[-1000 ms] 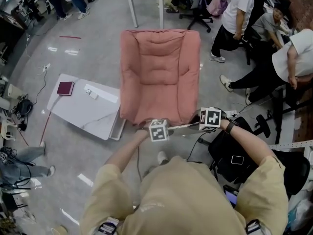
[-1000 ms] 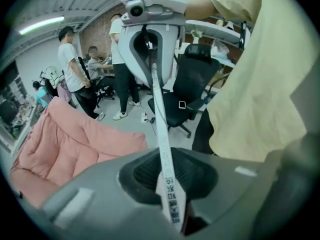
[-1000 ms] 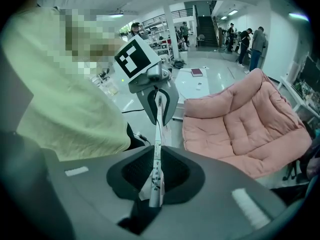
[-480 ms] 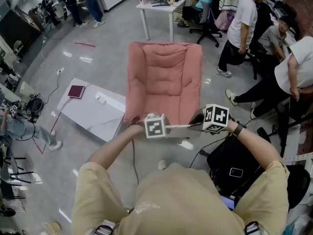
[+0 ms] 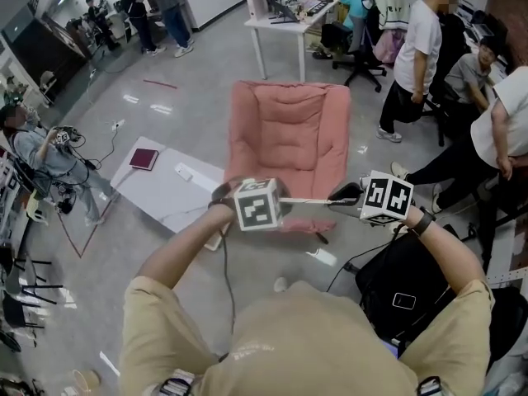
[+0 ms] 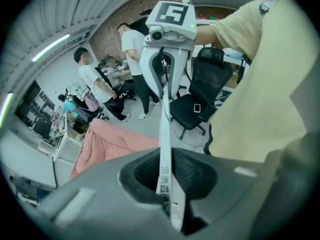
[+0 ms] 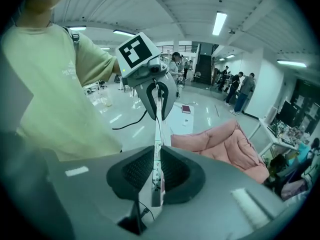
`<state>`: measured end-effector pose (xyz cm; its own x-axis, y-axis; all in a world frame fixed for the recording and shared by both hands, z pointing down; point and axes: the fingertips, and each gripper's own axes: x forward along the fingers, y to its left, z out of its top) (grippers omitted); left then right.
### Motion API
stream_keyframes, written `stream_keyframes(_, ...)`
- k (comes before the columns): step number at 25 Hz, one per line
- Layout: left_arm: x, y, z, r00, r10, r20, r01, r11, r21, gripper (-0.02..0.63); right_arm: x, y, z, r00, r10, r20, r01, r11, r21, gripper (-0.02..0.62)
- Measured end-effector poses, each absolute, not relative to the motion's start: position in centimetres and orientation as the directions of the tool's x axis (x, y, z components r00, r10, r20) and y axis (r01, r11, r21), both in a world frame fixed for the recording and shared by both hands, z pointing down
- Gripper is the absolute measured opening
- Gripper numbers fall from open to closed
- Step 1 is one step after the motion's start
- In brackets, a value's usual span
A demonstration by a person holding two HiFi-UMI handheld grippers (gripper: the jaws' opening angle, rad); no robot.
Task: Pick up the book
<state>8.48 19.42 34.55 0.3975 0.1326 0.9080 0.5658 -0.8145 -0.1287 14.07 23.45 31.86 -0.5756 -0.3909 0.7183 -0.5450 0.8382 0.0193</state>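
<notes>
A thin white book [image 5: 307,201], seen edge-on, hangs level in the air between my two grippers, above the front edge of the pink chair. My left gripper [image 5: 283,203] is shut on one end of it. The right gripper [image 5: 337,196] is shut on the other end. In the left gripper view the book's edge [image 6: 164,149] runs from my left gripper [image 6: 168,184] up into the right gripper's jaws [image 6: 163,69]. The right gripper view shows the same book [image 7: 158,134] clamped in my right gripper [image 7: 156,176], with the left gripper [image 7: 157,96] on its far end.
A pink cushioned chair [image 5: 289,139] stands straight ahead. To its left is a low white table [image 5: 169,198] with a maroon book [image 5: 143,158] on it. Several people stand and sit at the right. A black office chair [image 5: 396,283] is beside my right arm.
Both grippers have risen together with the white book still held between them. The chair and floor now look farther below.
</notes>
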Motion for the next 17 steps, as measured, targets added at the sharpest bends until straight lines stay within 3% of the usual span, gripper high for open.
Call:
stream_keyframes(11,6.8,23.1,36.5,0.366,0.130,0.921,0.510,-0.856,-0.082,0.044,12.8,26.5,34.4,-0.562,-0.333,0.757,-0.471,0.881,0.038,0.048)
stream_keyframes(17,5.5,25.3,37.6,0.360,0.115,0.926,0.468,-0.880,-0.073,0.044,11.9,27.9,37.0,-0.439,-0.346,0.829,-0.398,0.902,0.165,0.049)
